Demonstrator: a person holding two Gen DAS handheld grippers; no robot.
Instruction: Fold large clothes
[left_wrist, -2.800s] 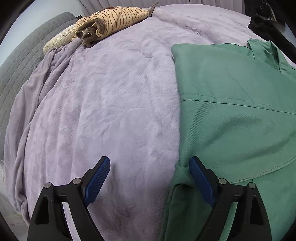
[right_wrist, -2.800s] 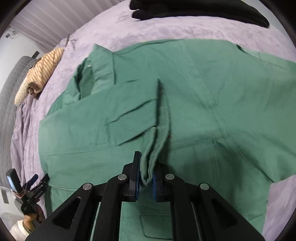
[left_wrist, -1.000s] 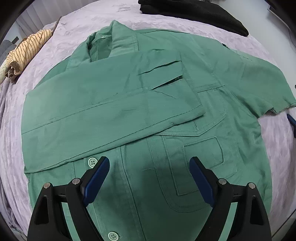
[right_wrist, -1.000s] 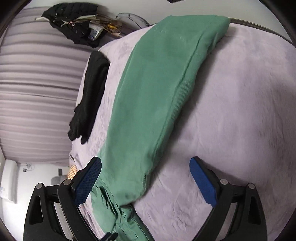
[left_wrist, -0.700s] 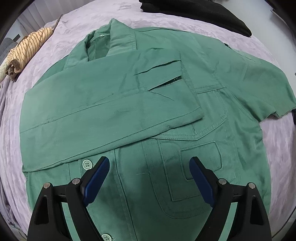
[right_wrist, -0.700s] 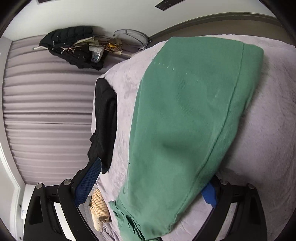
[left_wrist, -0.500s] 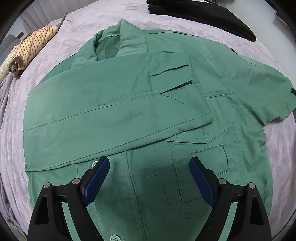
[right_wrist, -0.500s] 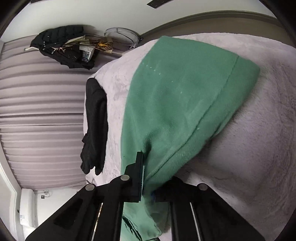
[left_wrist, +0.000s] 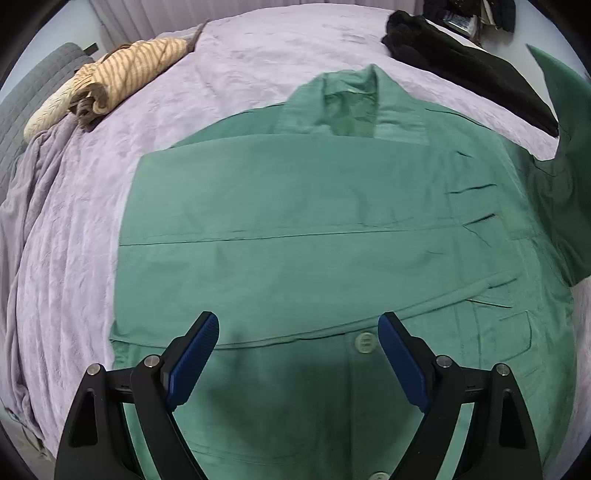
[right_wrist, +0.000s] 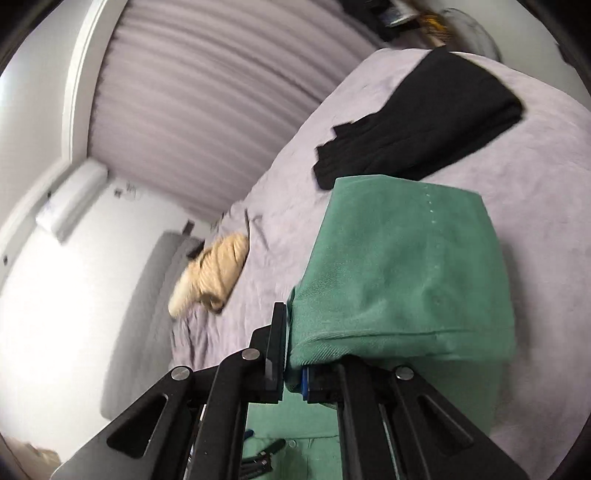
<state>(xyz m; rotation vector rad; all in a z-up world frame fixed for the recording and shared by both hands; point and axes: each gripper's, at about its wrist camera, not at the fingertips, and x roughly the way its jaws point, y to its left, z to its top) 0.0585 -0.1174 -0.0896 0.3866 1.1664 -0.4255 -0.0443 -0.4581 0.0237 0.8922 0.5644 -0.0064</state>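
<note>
Pinching a sleeve of the green shirt (right_wrist: 402, 266), the right gripper (right_wrist: 293, 363) was held raised – shirt body spread on the lilac blanket (left_wrist: 74, 229); left gripper (left_wrist: 297, 354) was spread wide above it, holding nothing.

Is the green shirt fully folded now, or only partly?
Partly: one sleeve lies folded across the green shirt; the right claw holds the other sleeve up.

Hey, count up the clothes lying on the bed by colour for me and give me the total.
Green: 1, the shirt, with one sleeve pinched in the right gripper
Black: 1, the dark garment
Tan striped: 1, the bundled piece
Total: 3
</note>
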